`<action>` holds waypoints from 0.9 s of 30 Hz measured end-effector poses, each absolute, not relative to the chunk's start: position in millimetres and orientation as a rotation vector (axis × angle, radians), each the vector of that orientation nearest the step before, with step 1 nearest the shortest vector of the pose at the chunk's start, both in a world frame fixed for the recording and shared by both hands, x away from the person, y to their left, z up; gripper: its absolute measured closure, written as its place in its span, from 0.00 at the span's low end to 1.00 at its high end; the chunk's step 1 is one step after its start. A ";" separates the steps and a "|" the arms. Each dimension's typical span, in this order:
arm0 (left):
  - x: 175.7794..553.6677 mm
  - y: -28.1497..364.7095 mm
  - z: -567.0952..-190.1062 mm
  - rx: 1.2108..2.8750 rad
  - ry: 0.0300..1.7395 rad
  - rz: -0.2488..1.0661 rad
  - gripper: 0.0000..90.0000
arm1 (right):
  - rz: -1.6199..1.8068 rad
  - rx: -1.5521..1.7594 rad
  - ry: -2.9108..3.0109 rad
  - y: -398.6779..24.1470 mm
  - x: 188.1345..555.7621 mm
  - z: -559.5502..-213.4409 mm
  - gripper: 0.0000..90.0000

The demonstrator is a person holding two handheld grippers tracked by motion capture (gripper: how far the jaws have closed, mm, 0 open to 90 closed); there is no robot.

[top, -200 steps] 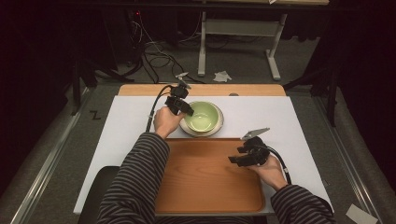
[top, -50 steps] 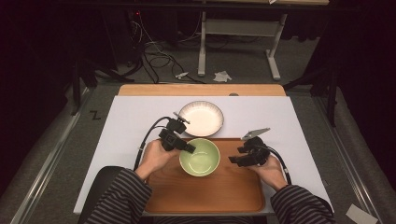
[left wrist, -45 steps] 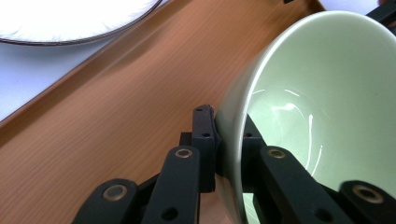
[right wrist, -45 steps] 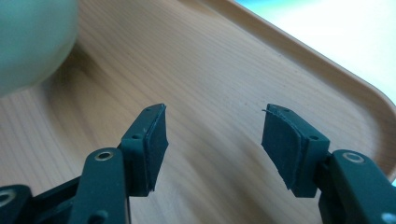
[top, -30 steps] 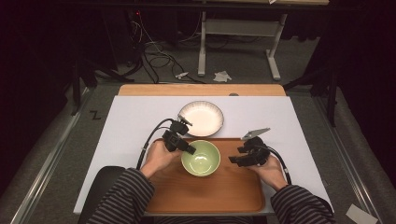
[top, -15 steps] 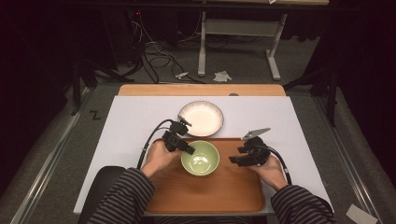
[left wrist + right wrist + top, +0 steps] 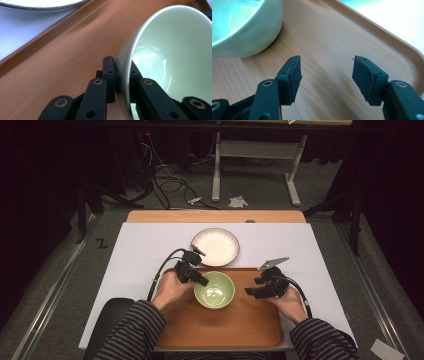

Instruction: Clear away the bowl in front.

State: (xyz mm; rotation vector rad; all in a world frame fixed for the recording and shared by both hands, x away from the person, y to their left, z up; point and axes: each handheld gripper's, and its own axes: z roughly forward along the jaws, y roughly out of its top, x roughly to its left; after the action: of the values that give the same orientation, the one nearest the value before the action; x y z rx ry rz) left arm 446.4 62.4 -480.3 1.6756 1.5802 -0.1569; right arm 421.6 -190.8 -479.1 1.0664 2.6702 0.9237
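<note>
Two sets of fingers are working over the flat brown wooden tray (image 7: 220, 330), and both are mine. My left fingers (image 7: 119, 75) are clenching the rim of the round pale green ceramic bowl (image 7: 214, 290): in the left gripper view one pad is pressing the outer wall and the other is sitting inside, with the thin wall of the bowl (image 7: 175, 47) pinched between them. The bowl is sitting in the far half of the tray, roughly midway between my two hands, and in the left gripper view it is looking tipped, though that may be only the camera's own slant; I cannot tell for certain whether its base is lying flat on the wood.

My right fingers (image 7: 325, 75) are standing released, spread apart with bare tray wood (image 7: 327, 37) between them and nothing in their grasp. They are hovering near the right side of the bowl (image 7: 242, 27) without touching it. From the high view my right hand (image 7: 285, 302) is resting over the tray's right part, with the gripper (image 7: 265, 287) pointing toward the bowl.

Beyond the tray, a round white ceramic plate with a dark rim (image 7: 215, 246) is lying on the white surface (image 7: 145, 250), just past the tray's far edge and apart from the bowl. My striped sleeves (image 7: 132, 330) are coming in from the near side.
</note>
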 end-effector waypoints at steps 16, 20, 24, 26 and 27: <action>447.6 61.3 -484.1 1.666 1.580 -0.161 0.92 | 0.929 1.062 2.675 -190.9 422.3 -480.0 0.46; 447.1 61.9 -484.7 1.662 1.575 -0.158 0.92 | 0.923 1.061 2.680 -190.3 422.1 -479.8 0.46; 446.7 61.9 -485.1 1.660 1.571 -0.154 0.92 | 0.926 1.073 2.679 -190.4 422.2 -480.0 0.46; 446.6 62.1 -485.2 1.657 1.570 -0.155 0.92 | 0.925 1.064 2.679 -190.2 422.4 -480.3 0.46; 446.6 62.3 -485.3 1.654 1.569 -0.157 0.92 | 0.917 1.048 2.681 -190.4 422.6 -480.5 0.46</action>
State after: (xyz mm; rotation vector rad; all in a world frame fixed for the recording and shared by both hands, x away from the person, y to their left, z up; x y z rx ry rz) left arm 446.6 62.3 -485.3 1.6541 1.5690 -0.1572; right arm 422.6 -190.4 -480.5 1.0481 2.6812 0.9173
